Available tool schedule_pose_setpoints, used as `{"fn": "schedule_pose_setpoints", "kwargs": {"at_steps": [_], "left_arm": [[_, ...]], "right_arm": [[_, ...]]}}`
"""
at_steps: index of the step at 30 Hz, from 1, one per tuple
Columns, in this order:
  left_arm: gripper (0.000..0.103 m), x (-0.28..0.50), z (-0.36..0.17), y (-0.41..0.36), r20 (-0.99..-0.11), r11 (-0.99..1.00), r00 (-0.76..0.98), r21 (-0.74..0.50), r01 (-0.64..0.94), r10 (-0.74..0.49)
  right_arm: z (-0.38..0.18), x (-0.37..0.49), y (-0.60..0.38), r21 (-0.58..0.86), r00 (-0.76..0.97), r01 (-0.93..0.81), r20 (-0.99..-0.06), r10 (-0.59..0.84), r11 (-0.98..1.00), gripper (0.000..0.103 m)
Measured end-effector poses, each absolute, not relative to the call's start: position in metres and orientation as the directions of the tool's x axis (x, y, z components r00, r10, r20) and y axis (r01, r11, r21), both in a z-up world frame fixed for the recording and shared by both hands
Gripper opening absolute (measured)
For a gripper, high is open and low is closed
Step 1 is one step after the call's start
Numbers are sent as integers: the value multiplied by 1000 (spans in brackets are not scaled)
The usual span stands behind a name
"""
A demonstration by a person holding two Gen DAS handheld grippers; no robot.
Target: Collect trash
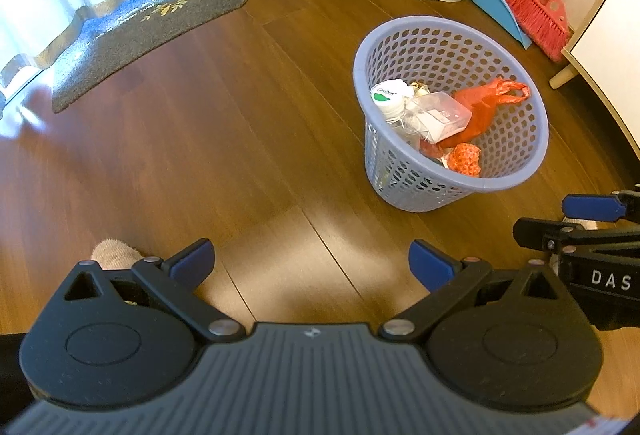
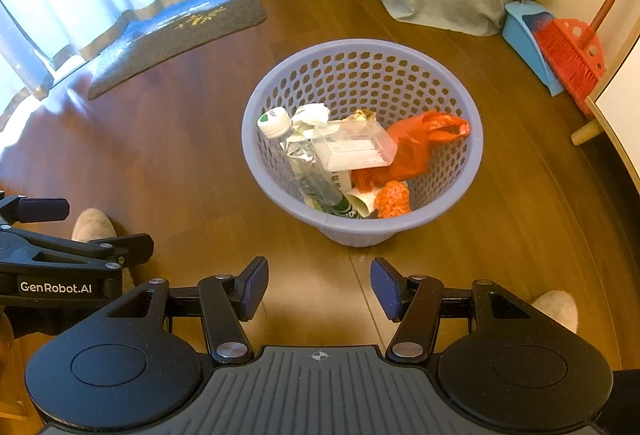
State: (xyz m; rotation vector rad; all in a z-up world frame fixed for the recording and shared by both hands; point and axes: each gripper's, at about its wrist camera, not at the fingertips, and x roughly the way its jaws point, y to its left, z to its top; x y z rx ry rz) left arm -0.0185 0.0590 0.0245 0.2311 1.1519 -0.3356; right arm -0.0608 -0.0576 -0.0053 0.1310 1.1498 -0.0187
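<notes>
Left tool and right tool: fingers apart, empty, above the floor. Basket holds bottle, red bag.

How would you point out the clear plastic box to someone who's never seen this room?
Find the lilac basket on the wood floor. The box lies on top of the trash inside, between the bottle and the orange bag. It's the only flat, see-through, rectangular item.

Right gripper spread wide, empty, over wood floor; lavender mesh basket just beyond holds bottle, clear box, orange bag.
</notes>
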Motion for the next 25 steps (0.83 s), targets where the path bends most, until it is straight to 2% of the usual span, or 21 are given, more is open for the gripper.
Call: {"fn": "schedule_pose_setpoints", "kwargs": {"at_steps": [25], "left_arm": [[102, -19, 26, 58, -916, 931, 361, -32, 364, -173]], "right_arm": [[-5, -61, -57, 93, 411, 83, -910, 51, 992, 54]]}}
